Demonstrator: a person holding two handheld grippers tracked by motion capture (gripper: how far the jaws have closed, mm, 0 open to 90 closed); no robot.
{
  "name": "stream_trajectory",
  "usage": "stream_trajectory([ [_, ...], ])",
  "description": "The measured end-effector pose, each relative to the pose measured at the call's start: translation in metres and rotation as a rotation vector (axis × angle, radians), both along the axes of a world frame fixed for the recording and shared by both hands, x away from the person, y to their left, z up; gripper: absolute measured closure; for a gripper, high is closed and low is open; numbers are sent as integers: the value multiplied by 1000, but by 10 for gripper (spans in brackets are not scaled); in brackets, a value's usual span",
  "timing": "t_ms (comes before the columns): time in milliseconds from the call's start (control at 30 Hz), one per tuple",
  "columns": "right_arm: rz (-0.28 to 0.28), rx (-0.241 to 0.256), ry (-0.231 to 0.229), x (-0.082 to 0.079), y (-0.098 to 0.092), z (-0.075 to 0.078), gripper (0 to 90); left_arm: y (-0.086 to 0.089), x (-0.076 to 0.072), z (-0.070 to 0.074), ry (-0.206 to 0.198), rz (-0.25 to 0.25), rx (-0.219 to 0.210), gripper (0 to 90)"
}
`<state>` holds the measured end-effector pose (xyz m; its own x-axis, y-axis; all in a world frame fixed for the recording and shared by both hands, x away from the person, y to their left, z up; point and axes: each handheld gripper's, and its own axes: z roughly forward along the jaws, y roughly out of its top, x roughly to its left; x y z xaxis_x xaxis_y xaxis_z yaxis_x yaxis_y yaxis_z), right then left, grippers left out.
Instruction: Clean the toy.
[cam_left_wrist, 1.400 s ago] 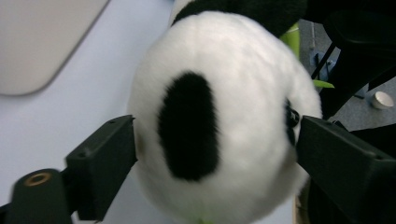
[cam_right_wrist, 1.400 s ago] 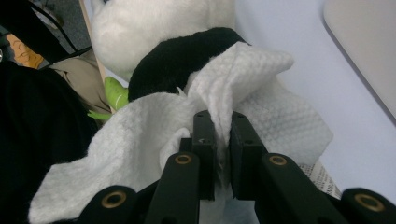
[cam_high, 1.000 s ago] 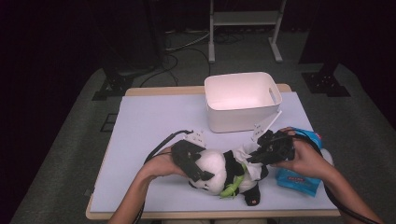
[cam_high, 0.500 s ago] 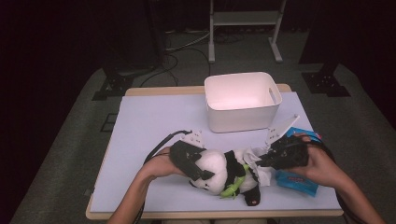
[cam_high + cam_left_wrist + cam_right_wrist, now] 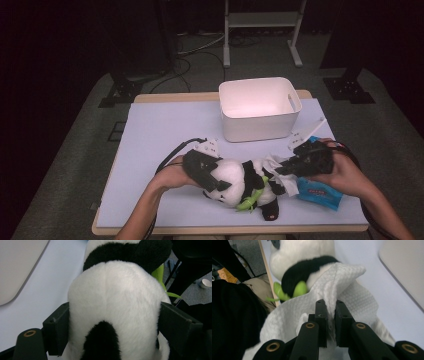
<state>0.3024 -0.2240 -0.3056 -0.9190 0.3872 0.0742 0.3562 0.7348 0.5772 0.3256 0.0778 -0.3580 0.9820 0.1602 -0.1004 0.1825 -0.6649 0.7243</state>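
Note:
A plush panda point(image 5: 240, 185) lies on its side near the table's front edge, with a green leaf at its chest. My left gripper point(image 5: 210, 175) is shut on its white head point(image 5: 112, 305), one jaw on each side. My right gripper point(image 5: 292, 167) is shut on a folded white wipe point(image 5: 337, 290), which rests against the panda's body point(image 5: 307, 267). In the high view the wipe point(image 5: 275, 165) lies over the panda's back.
A white empty bin point(image 5: 260, 107) stands at the back middle of the pale blue table point(image 5: 160, 130). A blue pack of wipes point(image 5: 320, 192) lies under my right hand. The left half of the table is free.
My right gripper has drawn the wipe from the pack and carried it left onto the panda. The left gripper has held the head still.

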Motion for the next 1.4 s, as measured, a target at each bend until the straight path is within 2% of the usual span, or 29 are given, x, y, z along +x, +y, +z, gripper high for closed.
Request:
stream_trajectory([
  [133, 39, -19, 7, 12, 24, 1, 818, 0, 0, 1, -1, -1, 13, 178],
  [367, 78, -33, 22, 28, 55, 2, 818, -2, 0, 3, -16, -6, -3, 178],
  [500, 99, -42, 35, 33, 74, -2, 818, -4, -2, 4, -19, -6, 0, 178],
  [600, 104, -45, 44, 33, 78, -5, 819, 0, -2, 2, -16, -8, 12, 179],
  [667, 104, -39, 33, 33, 75, -5, 820, 2, -1, 0, -11, -8, 14, 185],
  [933, 54, 6, 26, 21, 41, -2, 820, 5, 0, -2, 20, 3, 2, 185],
  [1267, 12, -6, 11, -7, 6, -2, 814, 5, 1, -1, 25, 6, 5, 184],
  [1400, -4, -5, 18, -13, -5, -4, 814, 4, 1, 0, 22, 3, 10, 184],
])
